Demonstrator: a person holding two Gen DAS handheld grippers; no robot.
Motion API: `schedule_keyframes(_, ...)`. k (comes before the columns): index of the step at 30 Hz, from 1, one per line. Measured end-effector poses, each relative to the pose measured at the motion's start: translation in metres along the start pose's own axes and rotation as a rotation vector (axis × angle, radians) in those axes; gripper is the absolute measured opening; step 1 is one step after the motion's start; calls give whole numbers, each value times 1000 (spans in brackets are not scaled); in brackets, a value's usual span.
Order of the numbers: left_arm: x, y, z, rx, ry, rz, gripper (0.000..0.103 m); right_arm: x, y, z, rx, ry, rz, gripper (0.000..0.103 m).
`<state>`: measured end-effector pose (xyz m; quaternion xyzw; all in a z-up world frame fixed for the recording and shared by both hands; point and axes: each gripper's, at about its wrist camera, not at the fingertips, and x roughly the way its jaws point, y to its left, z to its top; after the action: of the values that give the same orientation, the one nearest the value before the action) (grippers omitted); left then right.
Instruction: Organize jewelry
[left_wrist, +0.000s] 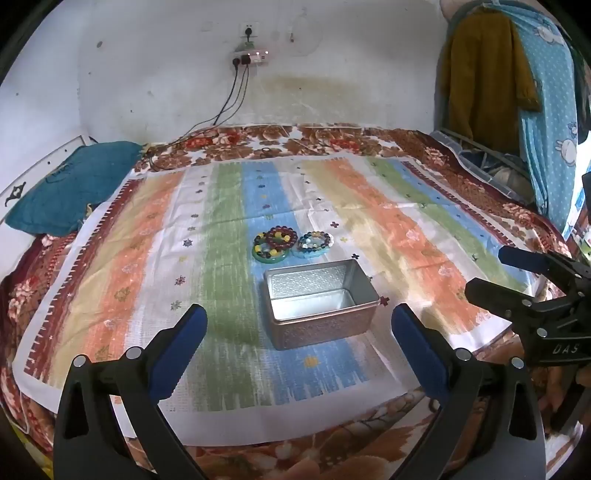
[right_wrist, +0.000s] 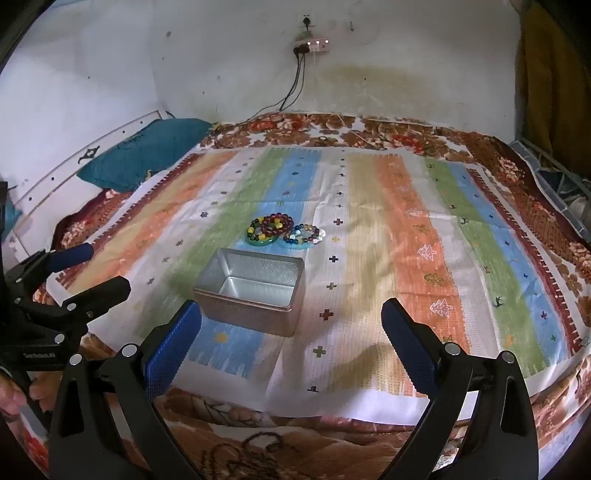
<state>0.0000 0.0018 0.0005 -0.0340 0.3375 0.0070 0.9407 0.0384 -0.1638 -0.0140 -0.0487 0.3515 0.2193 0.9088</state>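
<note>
**A:** What does your left wrist view give you that the right one lacks?

**B:** It shows your right gripper (left_wrist: 491, 271) entering from the right edge, its black fingers spread apart with nothing between them, and a mustard-yellow garment (left_wrist: 487, 66) hanging beside a blue dotted cloth (left_wrist: 546, 122). The right wrist view instead shows your left gripper (right_wrist: 99, 267) at the left edge, fingers likewise parted and holding nothing.

**A:** And what do both share?

**B:** Your open rectangular silver metal tin (left_wrist: 320, 306) stands upright on the striped pastel cloth (left_wrist: 147, 258) that covers the floral brown bedspread (left_wrist: 332, 136). Just beyond the tin lie the jewelry pieces: a dark red beaded bracelet (left_wrist: 282, 236) overlapping a green bangle (left_wrist: 267, 256), and to their right a pale blue and white beaded bracelet (left_wrist: 316, 240). A teal pillow (left_wrist: 70, 192) rests at the far left near the wall.

**A:** How does the tin lie?

**B:** Its mouth faces up. In the left view, the long axis runs roughly left to right, tilted slightly; in the right view, it sits between your gripper's left finger and the bracelets, near corner toward you.
</note>
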Motion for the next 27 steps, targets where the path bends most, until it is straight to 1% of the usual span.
schedule_keyframes(1,0,-2,-1,20,-4,11,97,0,0,0,0,3,-2,99)
schedule_keyframes(5,-1,-3,0,24,0,11,97,2,1,0,-1,6,-4,99)
schedule_keyframes(7,0,0,0,10,2,12,97,1,1,0,-2,5,-2,99)
schedule_keyframes(13,-2,9,-2,26,7,10,97,1,1,0,-5,2,-2,99)
schedule_keyframes(24,4,-1,-3,26,17,16,97,2,0,1,-5,9,10,99)
schedule_keyframes(27,4,-2,-4,21,19,23,97,-1,0,0,-3,-10,12,99)
